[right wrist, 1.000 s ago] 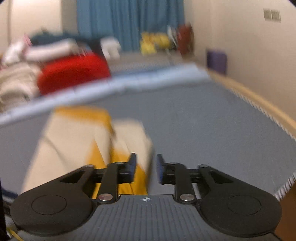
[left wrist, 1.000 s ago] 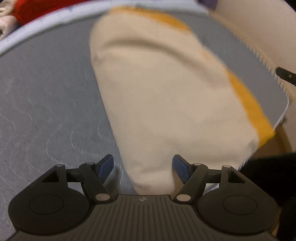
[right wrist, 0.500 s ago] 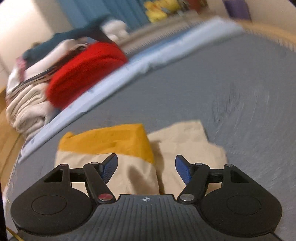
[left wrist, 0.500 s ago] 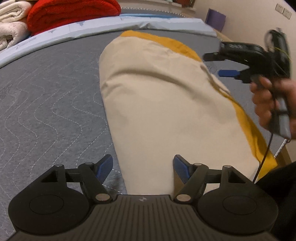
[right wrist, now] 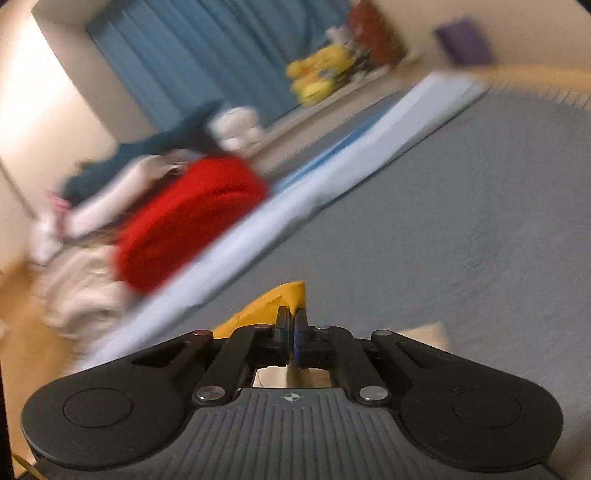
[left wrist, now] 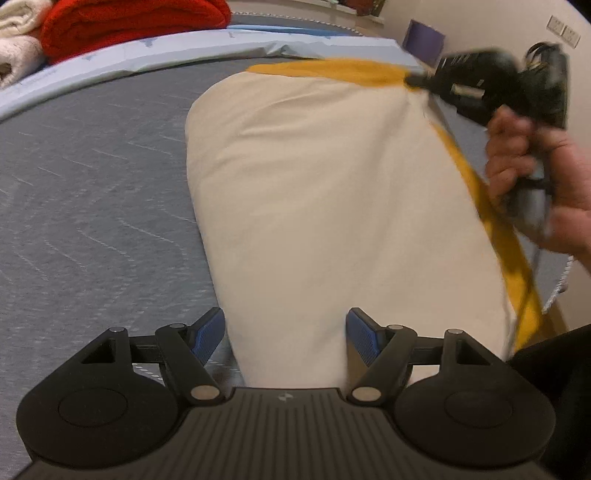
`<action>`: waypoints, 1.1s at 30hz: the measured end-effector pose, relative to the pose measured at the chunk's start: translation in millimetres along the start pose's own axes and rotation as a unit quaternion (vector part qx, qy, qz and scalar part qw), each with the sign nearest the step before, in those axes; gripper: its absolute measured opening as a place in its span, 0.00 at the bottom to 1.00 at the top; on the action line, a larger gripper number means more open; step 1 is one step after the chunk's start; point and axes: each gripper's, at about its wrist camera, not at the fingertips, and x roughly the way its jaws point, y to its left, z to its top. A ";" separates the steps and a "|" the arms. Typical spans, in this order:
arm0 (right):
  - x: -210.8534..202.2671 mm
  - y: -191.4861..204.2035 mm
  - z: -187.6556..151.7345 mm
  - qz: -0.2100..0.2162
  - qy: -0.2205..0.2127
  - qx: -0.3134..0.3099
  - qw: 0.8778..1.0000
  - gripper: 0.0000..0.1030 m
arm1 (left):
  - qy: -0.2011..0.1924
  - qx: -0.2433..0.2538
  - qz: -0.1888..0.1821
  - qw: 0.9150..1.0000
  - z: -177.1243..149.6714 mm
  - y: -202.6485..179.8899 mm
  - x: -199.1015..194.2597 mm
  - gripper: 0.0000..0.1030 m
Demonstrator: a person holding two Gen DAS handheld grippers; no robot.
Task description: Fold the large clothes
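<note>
A cream garment with a mustard-yellow band lies folded lengthwise on the grey quilted bed. My left gripper is open, its blue pads either side of the garment's near end. My right gripper is shut on the garment's yellow far corner. In the left wrist view the right gripper pinches that corner at the garment's far right, and the cloth pulls up toward it.
A red blanket and cream folded items are stacked beyond the pale blue sheet edge. The bed's right edge runs close to the garment. Blue curtains and yellow toys stand far back.
My right gripper has closed on the garment's yellow far corner, having been open over it half a second ago. My left gripper has stayed open at the near end.
</note>
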 end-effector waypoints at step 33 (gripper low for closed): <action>-84.7 -21.7 -79.1 -0.067 0.190 -0.178 0.963 0.66 | 0.014 -0.127 -0.021 0.992 18.9 37.1 13.6 0.78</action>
